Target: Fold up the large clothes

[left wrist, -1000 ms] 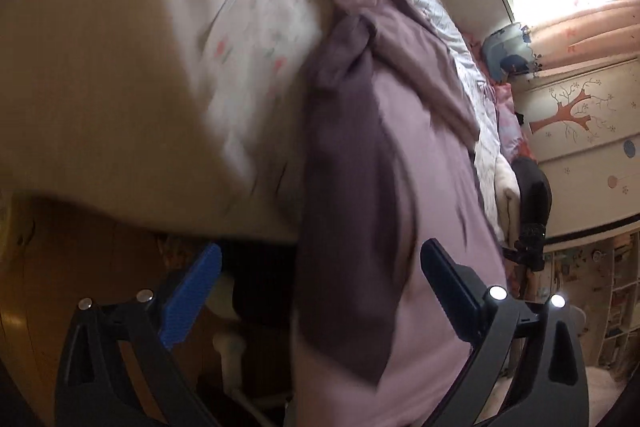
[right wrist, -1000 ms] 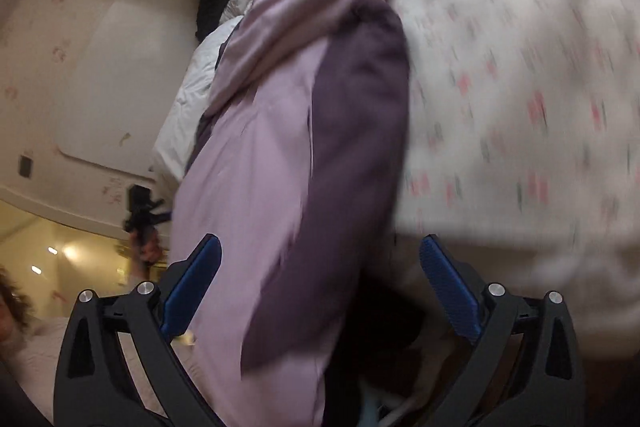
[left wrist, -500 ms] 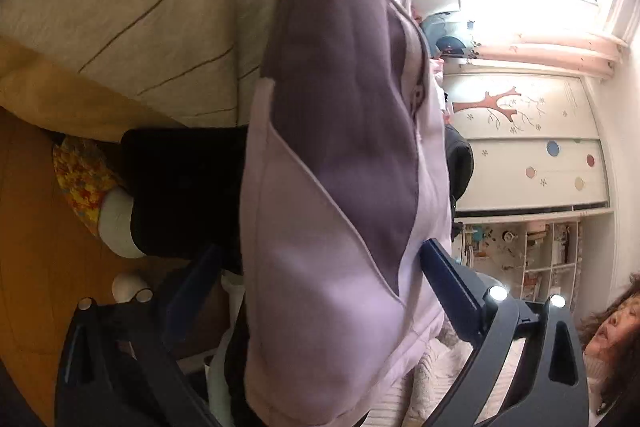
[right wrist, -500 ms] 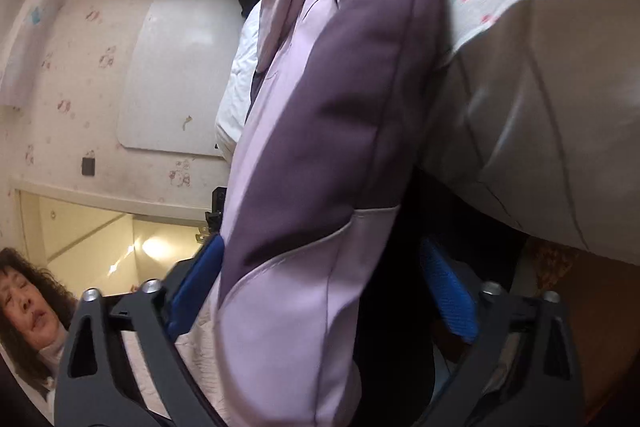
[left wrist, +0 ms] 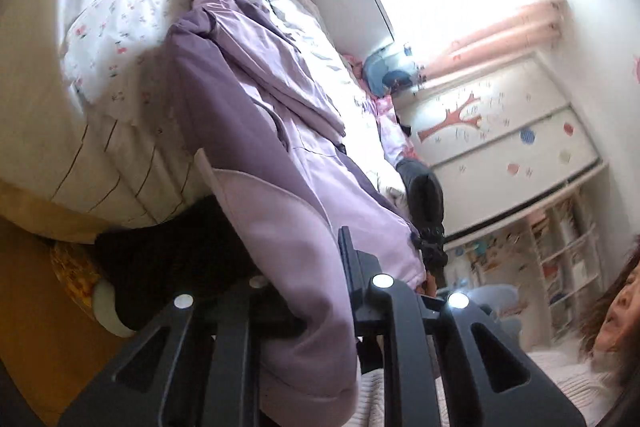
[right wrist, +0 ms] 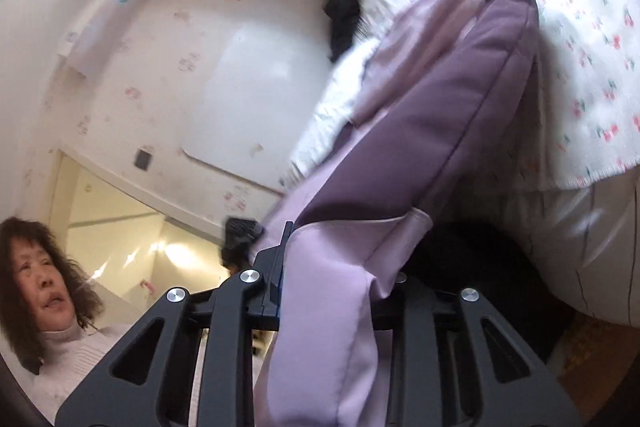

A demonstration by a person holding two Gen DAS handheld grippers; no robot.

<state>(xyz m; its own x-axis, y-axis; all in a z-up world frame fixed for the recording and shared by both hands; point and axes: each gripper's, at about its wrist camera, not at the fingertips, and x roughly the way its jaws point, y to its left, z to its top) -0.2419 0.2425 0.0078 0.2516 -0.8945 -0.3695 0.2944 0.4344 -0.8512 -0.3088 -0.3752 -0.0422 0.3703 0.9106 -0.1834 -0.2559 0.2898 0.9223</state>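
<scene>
A large two-tone purple jacket point(left wrist: 264, 115) lies along the bed and hangs over its near edge. It has dark purple panels and pale lilac panels. My left gripper point(left wrist: 304, 267) is shut on the pale lilac hem at one corner. In the right wrist view the same jacket point(right wrist: 440, 115) runs up onto the bed. My right gripper point(right wrist: 340, 267) is shut on the lilac hem at the other corner. The fingertips of both are buried in the fabric.
The bed point(left wrist: 104, 39) has a white cover with small cherries and a cream quilted side. A black garment point(left wrist: 424, 191) lies on the bed's far part. A wardrobe with a tree picture point(left wrist: 500, 131) and shelves stand at the right. The person point(right wrist: 44, 279) stands beside the bed.
Both grippers were open around the jacket's hanging hem and have closed on it. The views have swung upward, and the hem is lifted from the bed's edge.
</scene>
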